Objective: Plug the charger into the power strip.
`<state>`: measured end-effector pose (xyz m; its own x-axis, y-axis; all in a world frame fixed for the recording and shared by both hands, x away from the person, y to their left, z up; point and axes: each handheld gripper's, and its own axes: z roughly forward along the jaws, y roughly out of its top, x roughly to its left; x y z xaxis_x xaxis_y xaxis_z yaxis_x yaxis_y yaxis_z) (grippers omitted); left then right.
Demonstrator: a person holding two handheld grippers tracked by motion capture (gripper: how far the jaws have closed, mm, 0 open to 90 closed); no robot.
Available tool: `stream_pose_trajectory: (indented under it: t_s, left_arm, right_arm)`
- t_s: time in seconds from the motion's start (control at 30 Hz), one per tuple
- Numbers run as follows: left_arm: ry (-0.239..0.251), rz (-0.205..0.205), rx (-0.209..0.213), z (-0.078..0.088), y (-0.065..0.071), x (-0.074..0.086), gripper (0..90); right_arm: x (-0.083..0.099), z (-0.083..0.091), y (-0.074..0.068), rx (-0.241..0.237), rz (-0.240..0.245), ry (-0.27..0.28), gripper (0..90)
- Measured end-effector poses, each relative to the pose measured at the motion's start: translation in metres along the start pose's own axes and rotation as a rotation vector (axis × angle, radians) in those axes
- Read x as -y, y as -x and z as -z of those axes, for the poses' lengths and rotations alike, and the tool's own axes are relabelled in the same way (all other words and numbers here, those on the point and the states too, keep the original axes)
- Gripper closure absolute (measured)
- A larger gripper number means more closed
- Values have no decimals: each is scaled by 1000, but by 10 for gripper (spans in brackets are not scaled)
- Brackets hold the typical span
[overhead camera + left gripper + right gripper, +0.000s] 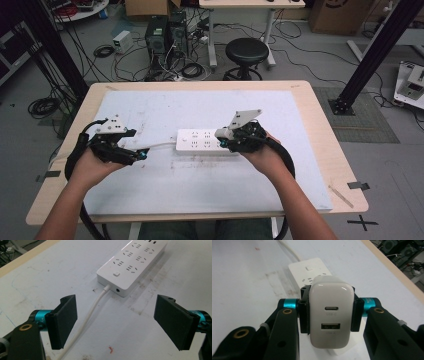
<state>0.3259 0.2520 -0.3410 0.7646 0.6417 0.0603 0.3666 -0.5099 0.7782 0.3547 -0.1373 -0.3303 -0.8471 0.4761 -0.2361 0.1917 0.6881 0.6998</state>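
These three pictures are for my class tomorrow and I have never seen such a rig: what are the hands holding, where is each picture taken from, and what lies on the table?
A person holds a hand-held claw in each hand. The high view looks down on the table; the other two come from cameras riding on each claw. On the table lies a white power strip with its white cable. The left claw is open over the cable, gripping nothing. The right claw is shut on a white charger with two USB ports, above the strip.

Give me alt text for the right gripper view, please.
The right gripper is shut on a white USB charger, its two ports facing the camera. Behind it a white power strip lies on the pale mat, its cable leading away.
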Motion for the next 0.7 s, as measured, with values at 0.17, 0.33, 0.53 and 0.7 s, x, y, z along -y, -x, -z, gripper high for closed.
stream_pose_trajectory:
  t_s: [0.17,0.33,0.53,0.7]
  left_arm:
    - [-6,-10,9,-1,-1,5,189]
    - [-19,-5,23,-6,0,9,189]
    - [-45,-14,32,-11,1,10,190]
    - [-47,-23,48,-15,2,10,189]
  right_arm:
    - [-12,-8,8,44,88,-120,631]
    - [-18,-18,22,-15,126,-224,630]
    - [-25,-42,38,-116,184,-360,630]
    - [-30,-63,48,-188,241,-418,630]
